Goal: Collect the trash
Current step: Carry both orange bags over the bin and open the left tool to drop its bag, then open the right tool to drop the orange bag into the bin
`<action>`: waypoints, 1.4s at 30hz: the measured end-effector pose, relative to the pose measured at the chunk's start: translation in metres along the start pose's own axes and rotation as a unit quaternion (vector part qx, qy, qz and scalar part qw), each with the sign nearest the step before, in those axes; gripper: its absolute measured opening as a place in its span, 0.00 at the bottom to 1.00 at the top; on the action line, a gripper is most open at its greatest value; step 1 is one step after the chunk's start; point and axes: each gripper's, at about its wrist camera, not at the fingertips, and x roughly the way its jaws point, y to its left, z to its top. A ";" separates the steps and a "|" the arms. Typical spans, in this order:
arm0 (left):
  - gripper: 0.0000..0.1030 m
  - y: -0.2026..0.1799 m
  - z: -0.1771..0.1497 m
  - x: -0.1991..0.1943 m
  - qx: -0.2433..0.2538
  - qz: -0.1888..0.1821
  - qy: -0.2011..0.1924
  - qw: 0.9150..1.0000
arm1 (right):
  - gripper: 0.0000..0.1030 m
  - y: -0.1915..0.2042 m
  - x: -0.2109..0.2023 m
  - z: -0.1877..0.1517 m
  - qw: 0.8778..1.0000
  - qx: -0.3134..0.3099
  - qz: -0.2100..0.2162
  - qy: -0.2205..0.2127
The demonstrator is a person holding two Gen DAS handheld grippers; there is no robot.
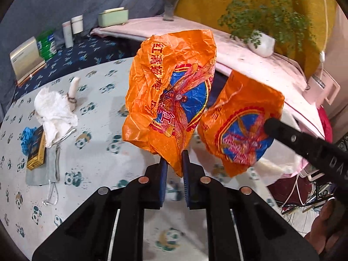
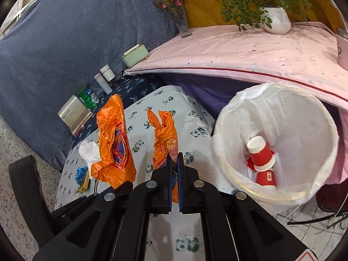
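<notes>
My left gripper [image 1: 174, 158] is shut on a crumpled orange plastic wrapper [image 1: 169, 93] and holds it up above the panda-print table [image 1: 97, 156]. My right gripper [image 2: 174, 158] is shut on a second orange wrapper [image 2: 165, 137], which also shows in the left wrist view [image 1: 241, 128] at the right. The first wrapper shows in the right wrist view [image 2: 113, 145] to the left. A white-lined trash bin [image 2: 280, 117] stands to the right of the right gripper, with red paper cups [image 2: 262, 154] inside.
On the table's left lie a white crumpled tissue [image 1: 54, 113], a gold box [image 1: 37, 152], blue scraps [image 1: 27, 137] and a grey pouch [image 1: 46, 169]. Bottles [image 1: 71, 30], a green box [image 1: 113, 17], a vase [image 1: 170, 2] and a potted plant [image 1: 262, 43] stand behind.
</notes>
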 end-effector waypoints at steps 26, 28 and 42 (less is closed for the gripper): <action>0.16 -0.162 0.017 0.051 0.108 -0.096 0.052 0.988 | 0.04 -0.157 -0.091 0.017 0.987 0.101 -0.093 -0.082; 0.19 -0.167 0.017 0.057 0.110 -0.095 0.050 0.988 | 0.04 -0.163 -0.090 0.019 0.987 0.102 -0.095 -0.082; 0.51 -0.147 0.024 0.066 0.077 -0.055 0.045 0.995 | 0.11 -0.152 -0.054 0.033 0.990 0.090 -0.083 -0.065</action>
